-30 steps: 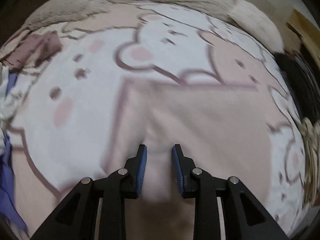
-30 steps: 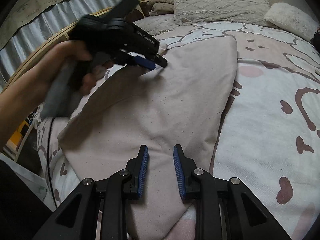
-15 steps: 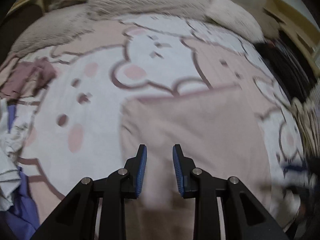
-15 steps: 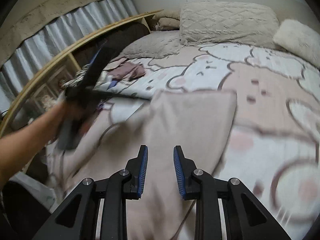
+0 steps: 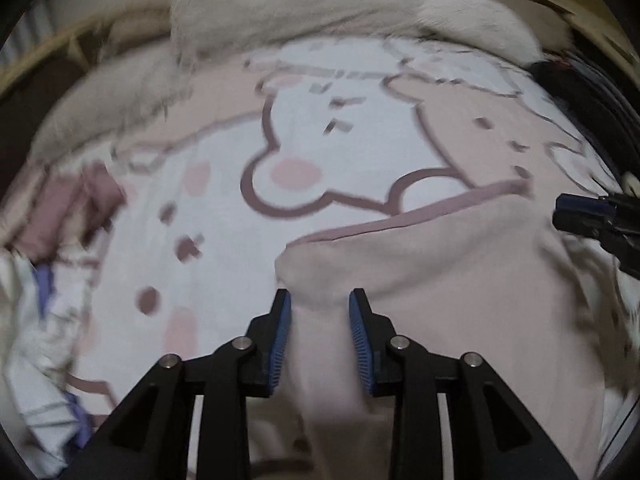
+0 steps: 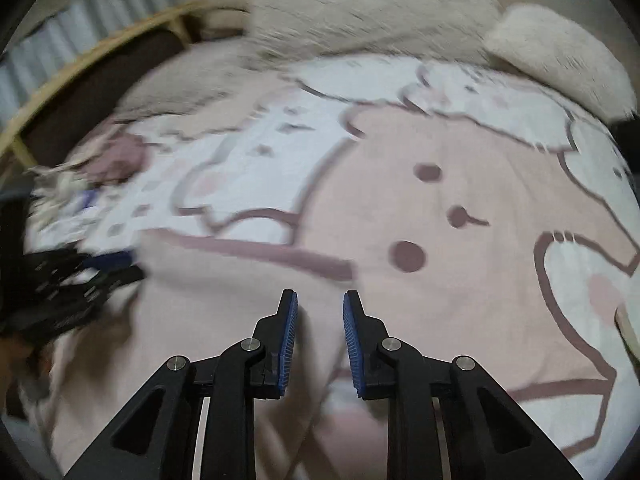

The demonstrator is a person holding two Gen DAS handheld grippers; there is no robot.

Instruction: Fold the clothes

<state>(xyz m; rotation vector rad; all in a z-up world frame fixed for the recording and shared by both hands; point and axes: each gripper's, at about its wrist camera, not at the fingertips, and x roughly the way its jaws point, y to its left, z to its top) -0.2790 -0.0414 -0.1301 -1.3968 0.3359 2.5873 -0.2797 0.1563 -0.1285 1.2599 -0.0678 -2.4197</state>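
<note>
A beige-pink garment (image 5: 440, 280) lies on the bear-print bedspread (image 5: 320, 140), its darker hem stretched across. In the left wrist view my left gripper (image 5: 320, 296) has a raised fold of that garment pinched between its blue pads; its jaws are opening slightly. My right gripper (image 5: 560, 216) shows at the garment's far right corner. In the right wrist view my right gripper (image 6: 320, 296) is low over the garment (image 6: 220, 300). Cloth creases run up between its pads and its jaws are closing. The left gripper (image 6: 132, 268) is blurred at the left.
Fluffy cream pillows (image 6: 360, 8) line the head of the bedspread (image 6: 460, 160). A maroon garment (image 5: 92, 192) and a pile of white and purple clothes (image 5: 36, 320) sit at the left. A wooden bed frame (image 6: 100, 52) runs along the left side.
My right gripper has swept sideways across the bed, away from the left one, drawing the garment's hem out between them. The left gripper has rolled and the cloth fold rises between its pads.
</note>
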